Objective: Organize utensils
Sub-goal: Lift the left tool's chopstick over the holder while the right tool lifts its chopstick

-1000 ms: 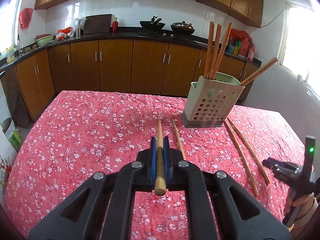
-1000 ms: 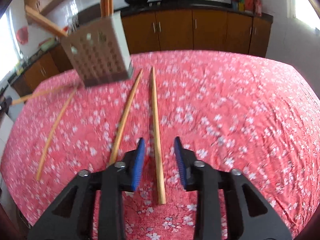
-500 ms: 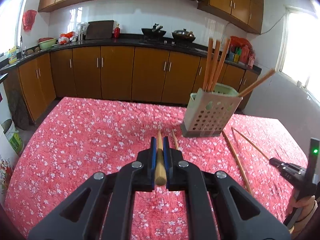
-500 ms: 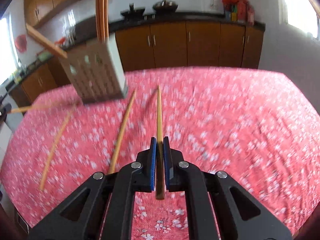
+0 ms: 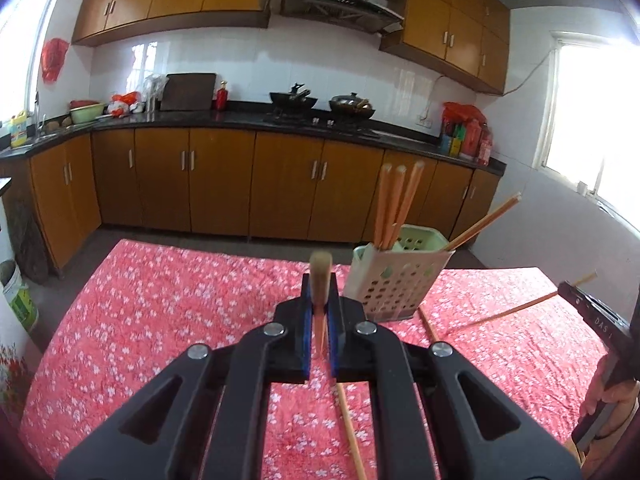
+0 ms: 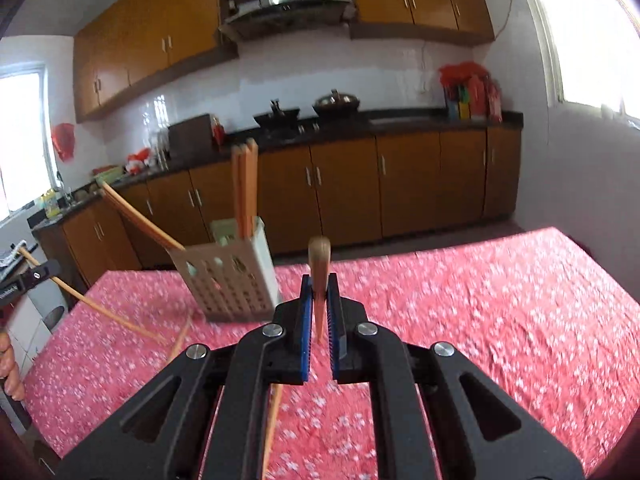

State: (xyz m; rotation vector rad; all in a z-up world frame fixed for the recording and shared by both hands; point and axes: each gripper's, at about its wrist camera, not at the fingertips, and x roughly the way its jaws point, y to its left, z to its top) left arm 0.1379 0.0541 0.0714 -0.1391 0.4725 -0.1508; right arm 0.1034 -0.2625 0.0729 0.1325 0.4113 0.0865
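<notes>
A pale perforated utensil holder (image 5: pixel 394 284) stands on the red floral table and holds several wooden chopsticks (image 5: pixel 394 208); it also shows in the right wrist view (image 6: pixel 228 276). My left gripper (image 5: pixel 320 312) is shut on a chopstick (image 5: pixel 321 276), lifted above the table, left of the holder. My right gripper (image 6: pixel 319 312) is shut on another chopstick (image 6: pixel 319 264), lifted, right of the holder. The right gripper's chopstick (image 5: pixel 516 309) shows at the right of the left wrist view. Loose chopsticks lie on the cloth (image 5: pixel 350 428) (image 6: pixel 272 420).
The table with red floral cloth (image 5: pixel 160 300) stands before kitchen cabinets (image 5: pixel 220 184). A black counter (image 5: pixel 240 118) carries woks and bottles. A bucket (image 5: pixel 16 292) stands on the floor at the left. A window (image 5: pixel 592 120) is on the right wall.
My right gripper shut on a chopstick and lifted it off the cloth. Both grippers rose and tilted up, each holding its chopstick.
</notes>
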